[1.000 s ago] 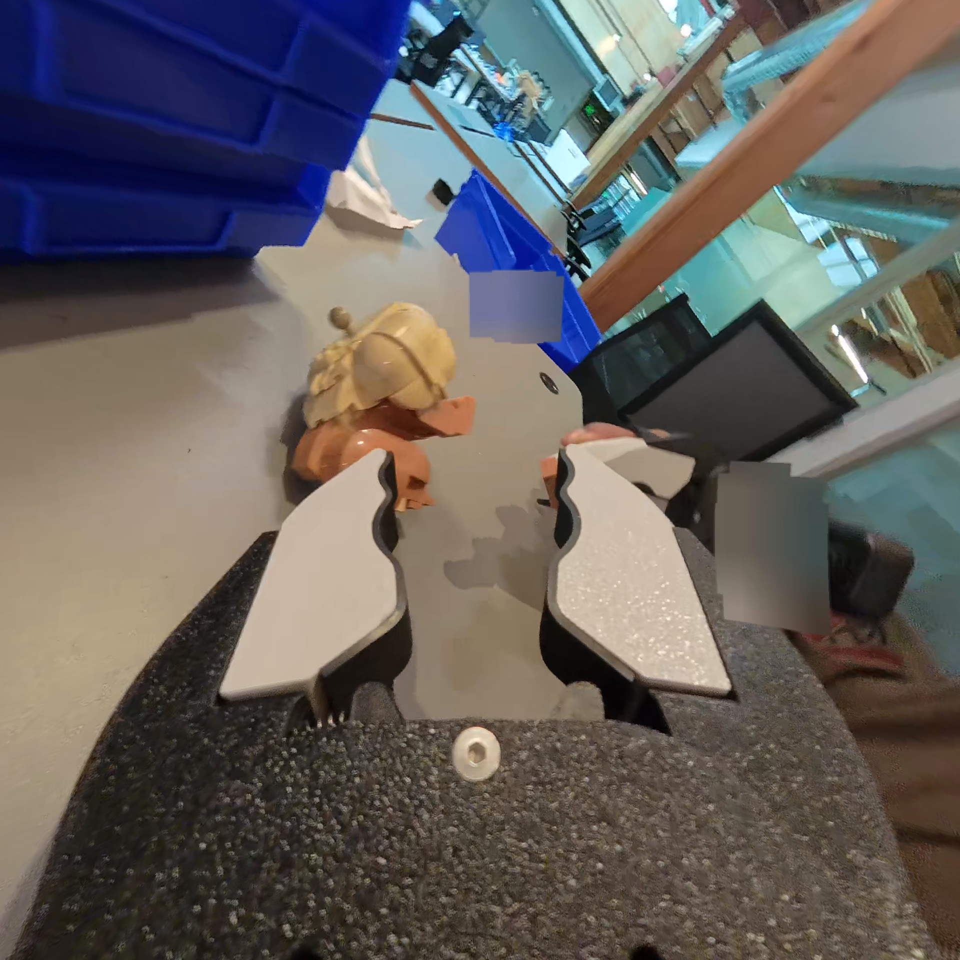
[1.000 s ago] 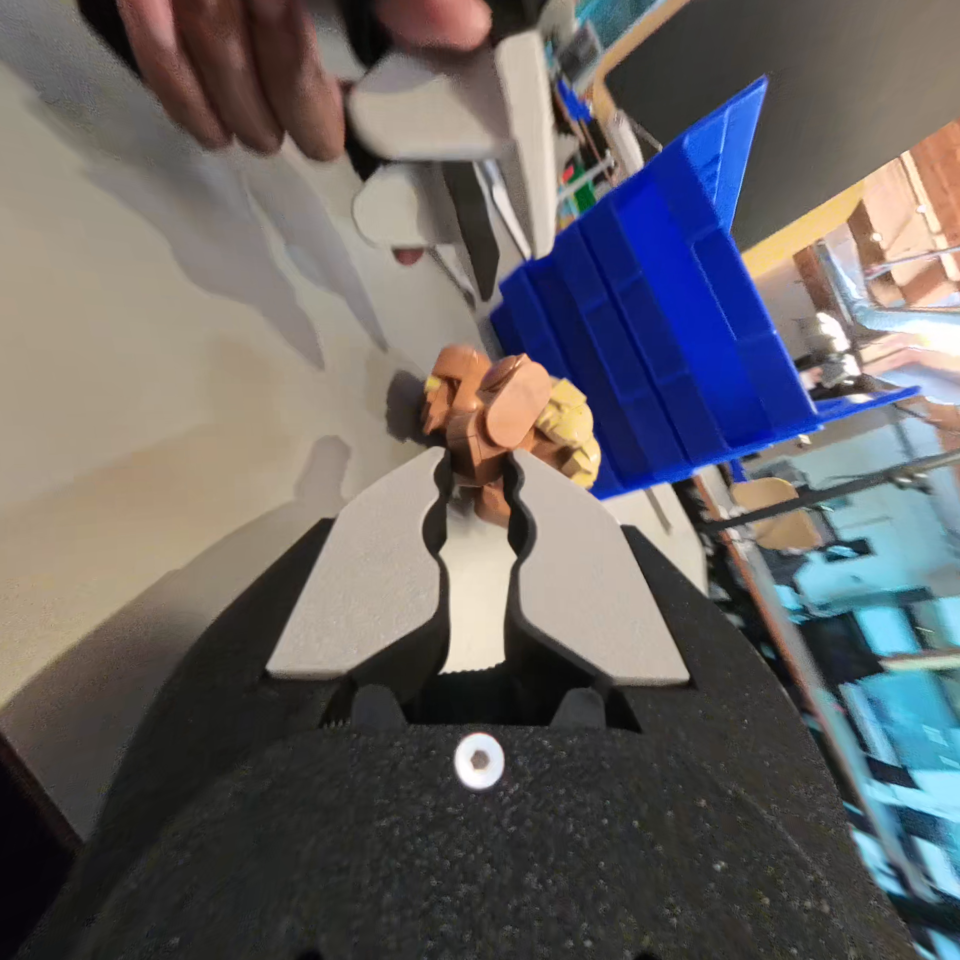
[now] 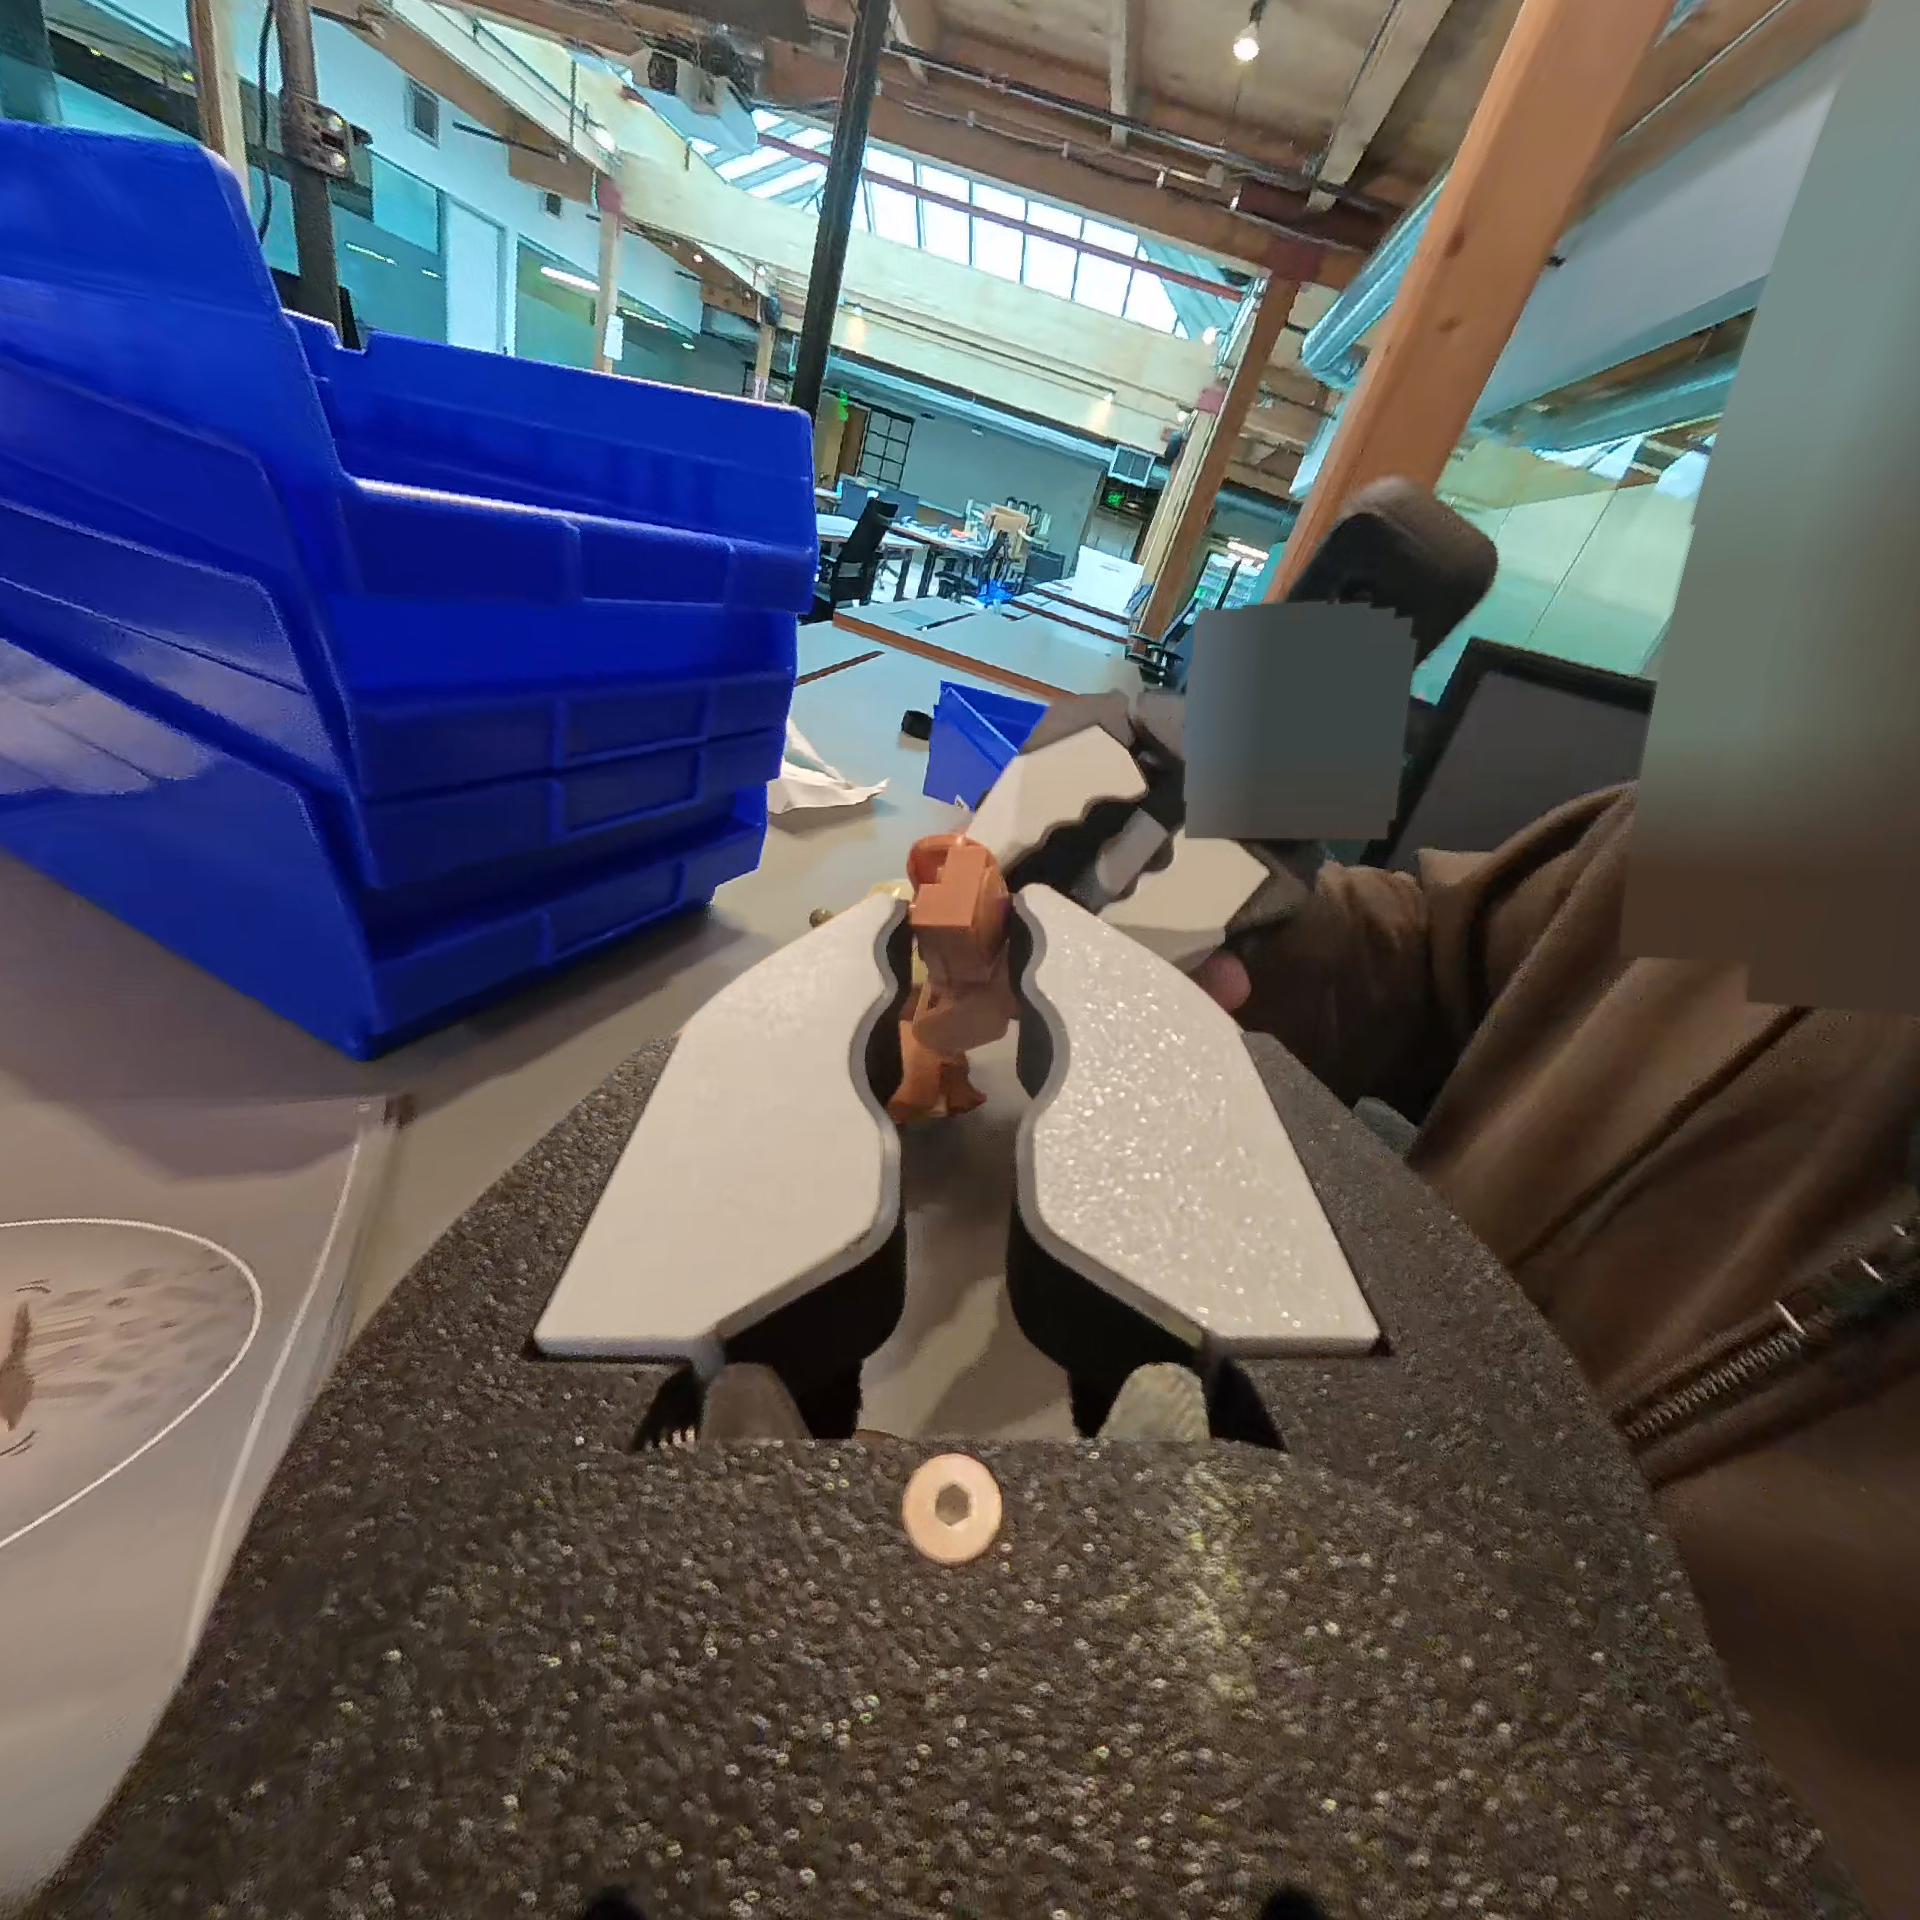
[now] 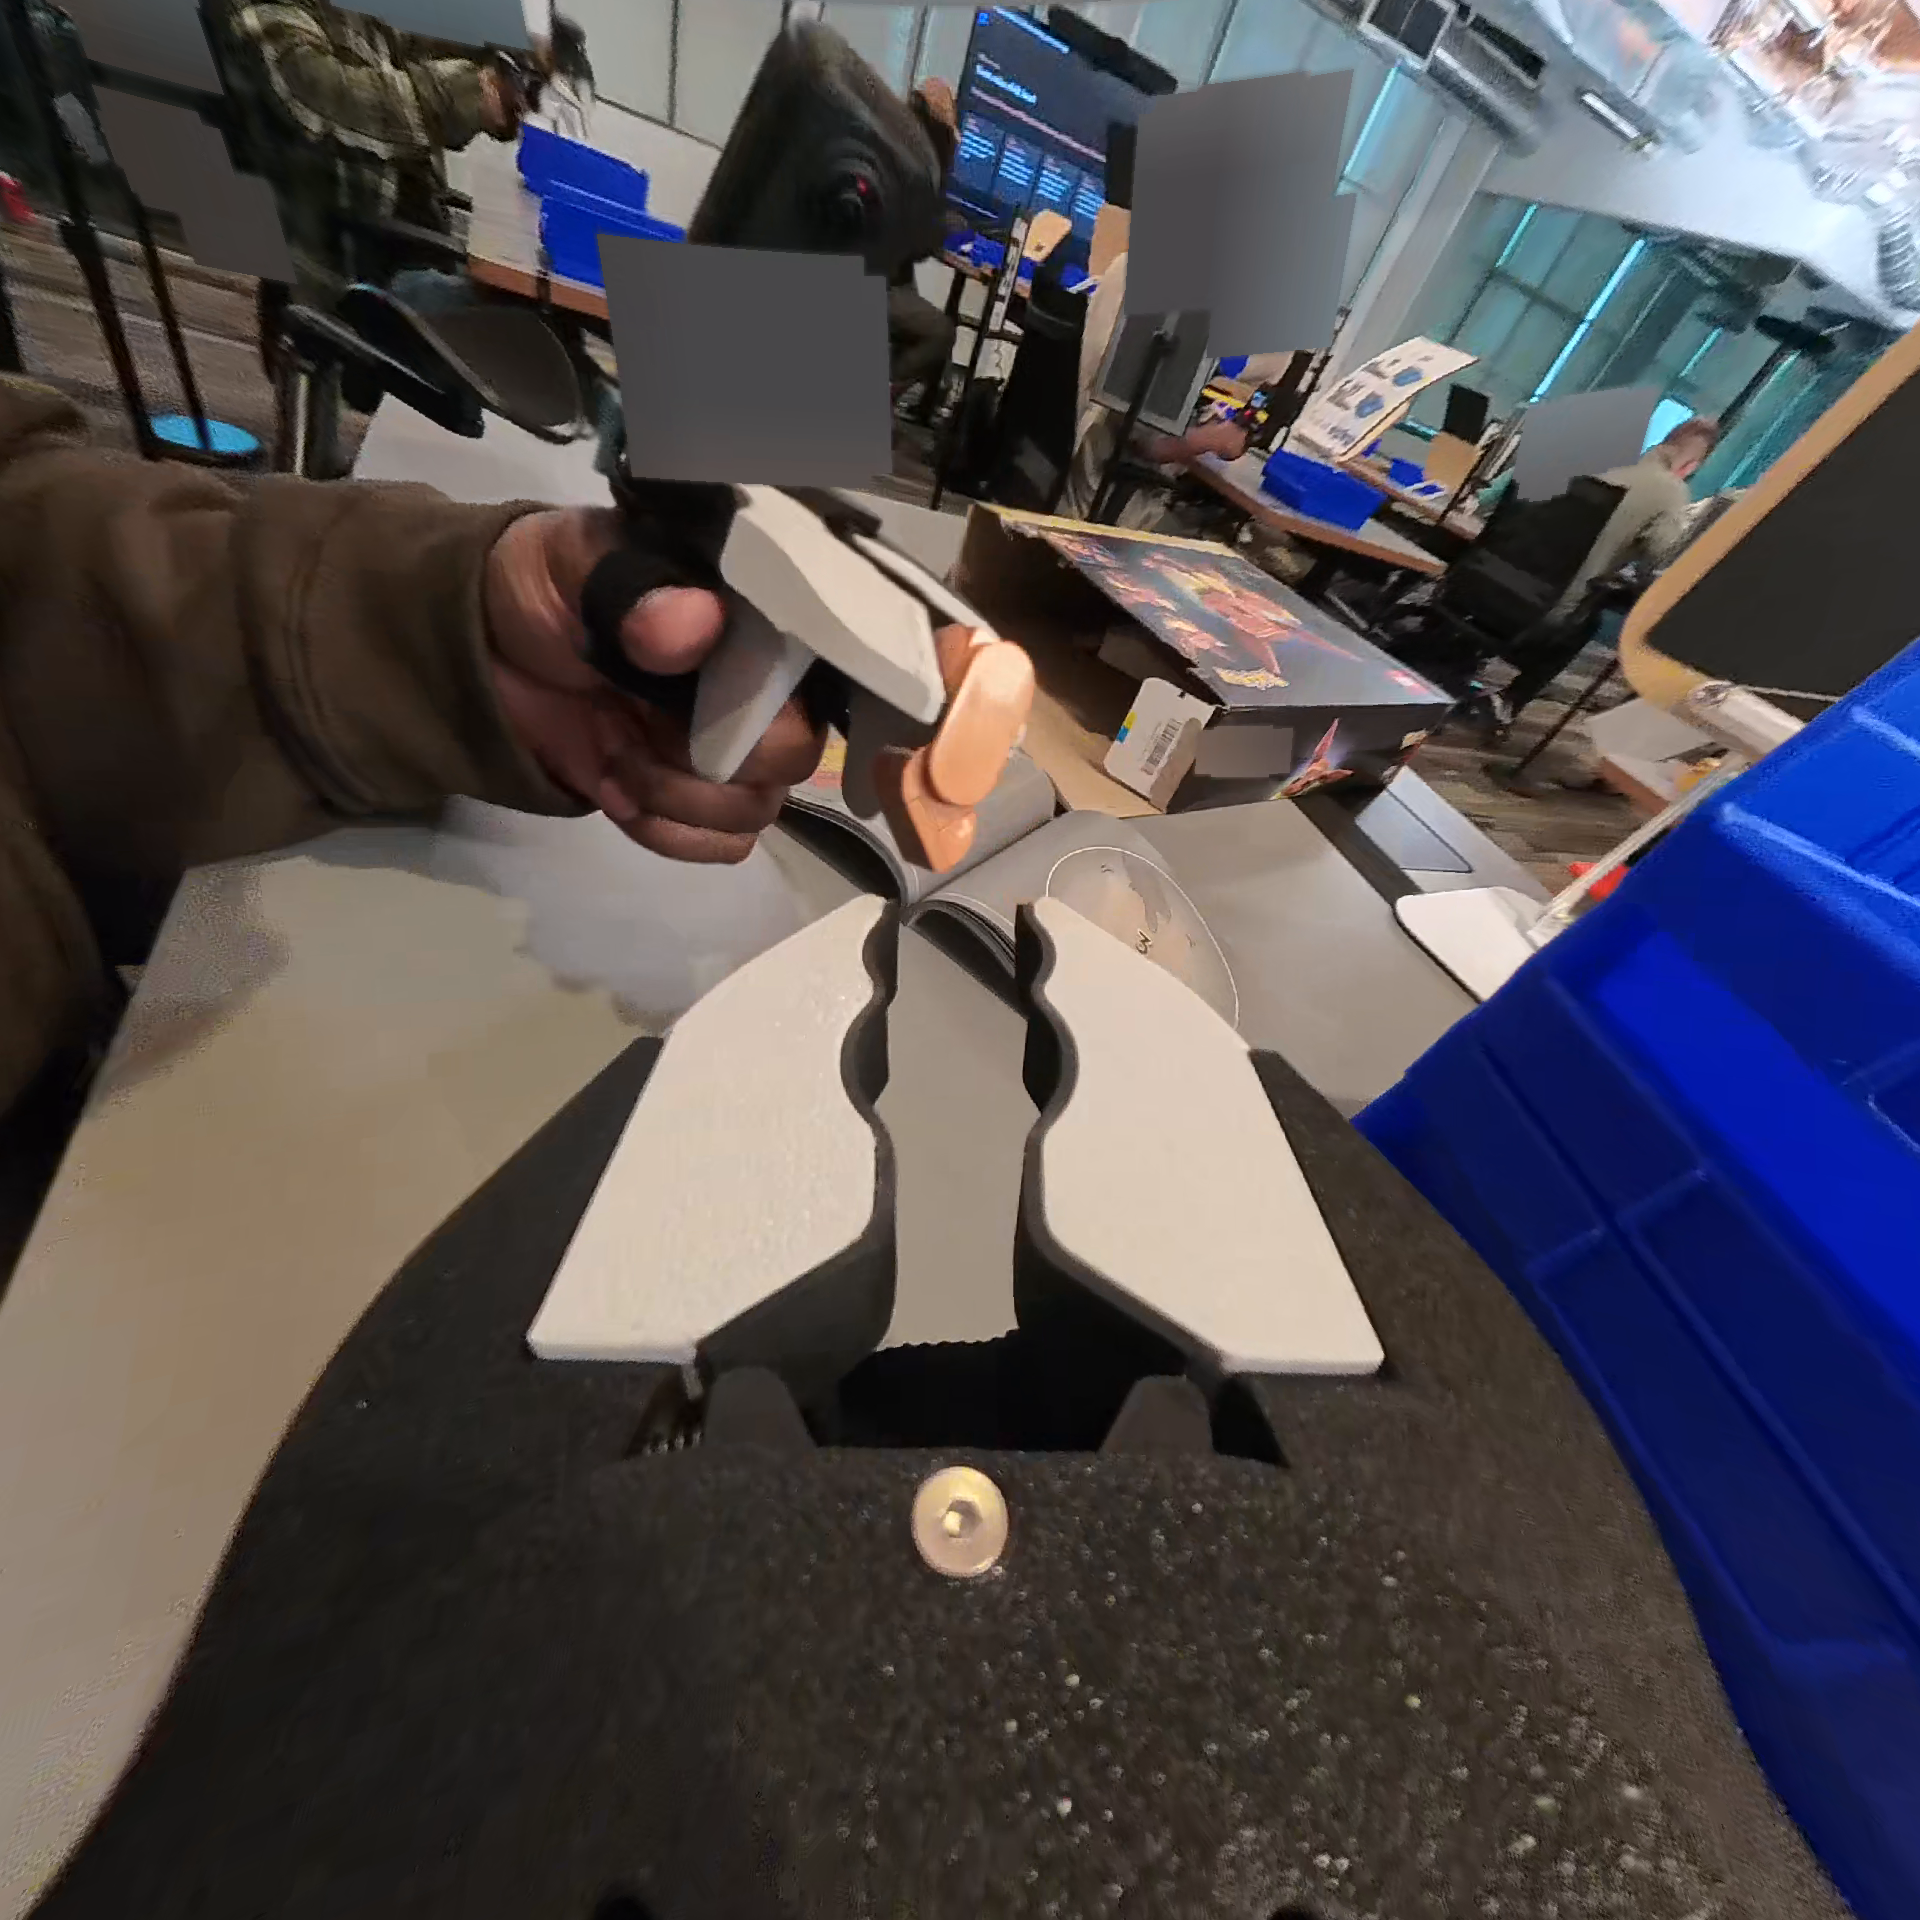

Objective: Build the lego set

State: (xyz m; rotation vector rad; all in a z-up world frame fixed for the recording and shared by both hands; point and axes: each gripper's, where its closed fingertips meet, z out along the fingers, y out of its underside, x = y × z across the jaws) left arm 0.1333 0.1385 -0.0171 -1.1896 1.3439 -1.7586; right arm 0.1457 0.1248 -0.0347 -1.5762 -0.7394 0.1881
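Your left tongs (image 3: 951, 920) are closed on the brown lego piece (image 3: 954, 987), which stands upright between the fingertips with its small feet toward the camera; seen from the right wrist, that piece hangs below the left tips, lifted clear of the table (image 4: 312, 997), and your hand (image 4: 623, 717) in a brown sleeve grips the handle; your right tongs (image 4: 956, 925) are open with nothing between them, the two grey fingers apart and the table showing through the gap; in the left wrist view they sit just beyond the lego piece, tilted, their tips near it, though you cannot tell from here whether they touch it; the stack of blue bins (image 3: 436, 665) stands on the table to the left of your left tongs and fills the right edge of the right wrist view; the open instruction booklet (image 4: 1122, 904) lies flat on the table just ahead of your right tongs, under the held piece; behind it the lego box (image 4: 1278, 665) lies with its flap open; other people sit at tables farther back
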